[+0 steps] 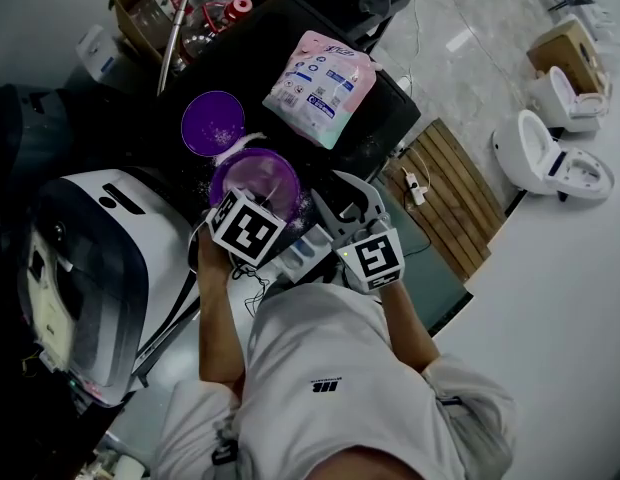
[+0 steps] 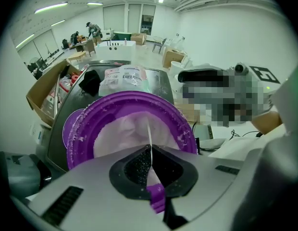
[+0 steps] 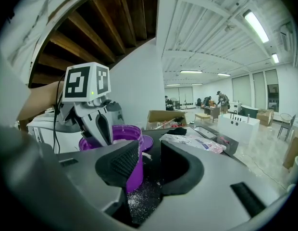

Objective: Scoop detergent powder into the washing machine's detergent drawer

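Left gripper (image 2: 150,153): jaws together, clamped on thin scoop handle (image 2: 156,194), blade edge-on over the powder (image 2: 115,136) in the purple tub (image 2: 86,129), far of the gripper. Right gripper (image 3: 148,153): jaws apart, empty, right of tub. Step, judged: loading scoop. Next: lift level, carry near to what looked like the drawer (image 1: 308,246).

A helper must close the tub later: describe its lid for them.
On the black top beside the white washing machine, look just past the open purple tub. The lid is the flat purple disc lying there, powder-speckled; the neighbouring bag is pink and white.
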Action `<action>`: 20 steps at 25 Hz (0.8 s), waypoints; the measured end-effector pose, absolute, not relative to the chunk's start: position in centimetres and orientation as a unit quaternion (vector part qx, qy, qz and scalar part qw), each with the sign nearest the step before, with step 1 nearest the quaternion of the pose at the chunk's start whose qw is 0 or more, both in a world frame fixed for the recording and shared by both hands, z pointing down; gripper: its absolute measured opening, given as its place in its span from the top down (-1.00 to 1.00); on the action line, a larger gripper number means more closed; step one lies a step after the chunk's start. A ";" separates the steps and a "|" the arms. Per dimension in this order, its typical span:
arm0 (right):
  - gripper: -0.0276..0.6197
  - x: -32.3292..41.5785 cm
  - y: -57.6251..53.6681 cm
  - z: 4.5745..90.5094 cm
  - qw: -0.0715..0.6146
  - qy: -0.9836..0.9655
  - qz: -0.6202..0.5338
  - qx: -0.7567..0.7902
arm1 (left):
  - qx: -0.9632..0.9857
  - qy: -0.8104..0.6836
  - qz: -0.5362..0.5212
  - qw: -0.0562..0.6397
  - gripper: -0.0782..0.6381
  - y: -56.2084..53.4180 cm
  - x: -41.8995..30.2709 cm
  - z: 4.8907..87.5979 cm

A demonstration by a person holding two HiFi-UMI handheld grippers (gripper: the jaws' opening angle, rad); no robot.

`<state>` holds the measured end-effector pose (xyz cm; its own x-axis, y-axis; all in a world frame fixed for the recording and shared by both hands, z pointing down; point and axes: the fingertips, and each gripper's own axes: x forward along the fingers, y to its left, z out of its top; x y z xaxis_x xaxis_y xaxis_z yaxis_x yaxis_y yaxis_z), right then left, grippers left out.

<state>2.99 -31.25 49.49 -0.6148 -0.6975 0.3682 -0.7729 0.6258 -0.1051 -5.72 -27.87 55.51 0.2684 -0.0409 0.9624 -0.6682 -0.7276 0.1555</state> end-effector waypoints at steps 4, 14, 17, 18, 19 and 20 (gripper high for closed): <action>0.48 3.1 -31.1 49.4 0.144 -0.889 0.134 0.413 | 0.749 -0.222 0.552 0.291 0.74 -27.3 -5.1 55.4; 0.48 3.7 -31.3 49.3 0.139 -0.896 0.142 0.397 | 0.767 -0.226 0.501 0.331 0.74 -26.4 -4.8 54.1; 0.48 3.6 -31.2 49.3 0.139 -0.902 0.141 0.384 | 0.774 -0.239 0.468 0.352 0.74 -26.1 -4.8 53.6; 0.48 3.5 -31.2 49.3 0.139 -0.904 0.140 0.379 | 0.776 -0.244 0.457 0.358 0.74 -26.0 -4.8 53.4; 0.48 3.4 -31.1 49.4 0.140 -0.907 0.138 0.373 | 0.778 -0.249 0.447 0.365 0.74 -25.9 -4.8 53.2; 0.48 3.4 -31.1 49.5 0.141 -0.909 0.134 0.368 | 0.779 -0.255 0.436 0.370 0.74 -25.9 -4.8 53.1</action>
